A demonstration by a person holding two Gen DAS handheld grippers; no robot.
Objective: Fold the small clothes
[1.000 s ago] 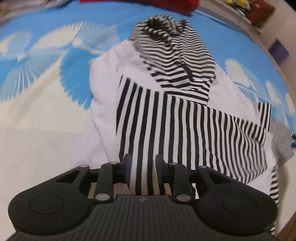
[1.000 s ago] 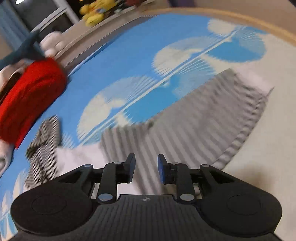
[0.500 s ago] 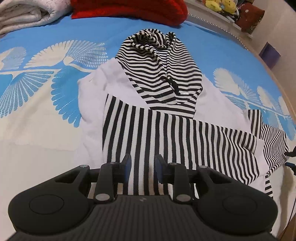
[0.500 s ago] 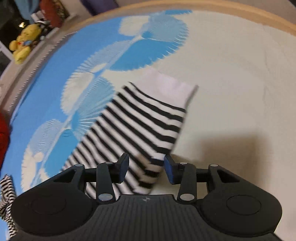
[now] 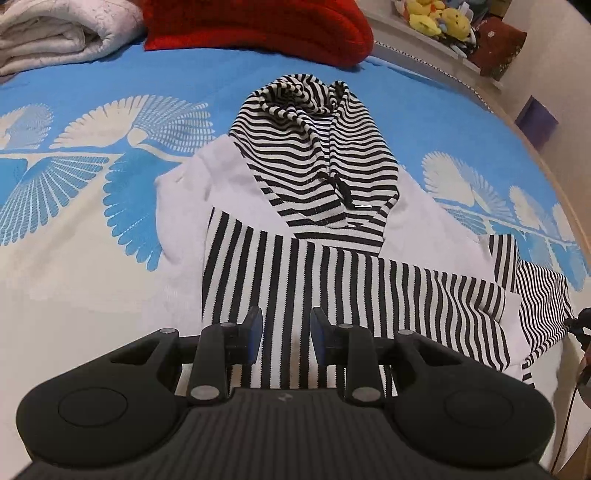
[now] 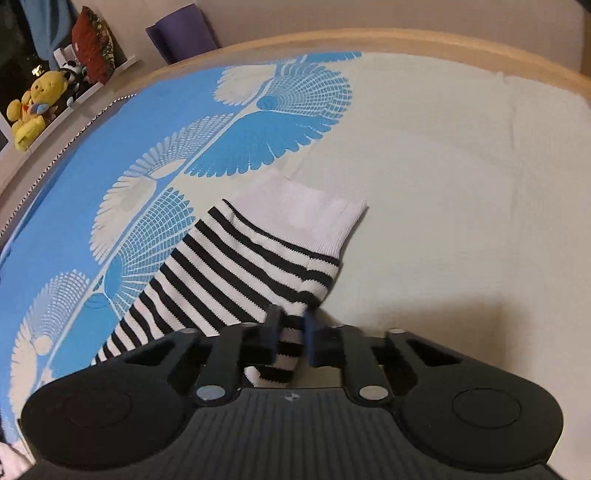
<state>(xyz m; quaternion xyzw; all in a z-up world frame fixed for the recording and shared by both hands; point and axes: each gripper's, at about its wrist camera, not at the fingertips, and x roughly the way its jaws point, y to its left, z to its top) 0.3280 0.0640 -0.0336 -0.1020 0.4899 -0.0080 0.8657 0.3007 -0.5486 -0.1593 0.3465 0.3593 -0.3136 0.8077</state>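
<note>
Striped sleeve (image 6: 236,280) edge hidden between right tool (image 6: 290,334) fingers.

Two wrist views, each set low over the bedspread (image 5: 74,258)

The left view is aimed along the bed toward the red cushion (image 5: 258,26), the whole hooded top (image 5: 317,177) taken in. The right view is held close over one striped sleeve (image 6: 236,269), facing the wooden bed edge (image 6: 369,38). That sleeve and the bedspread are shared.
</note>
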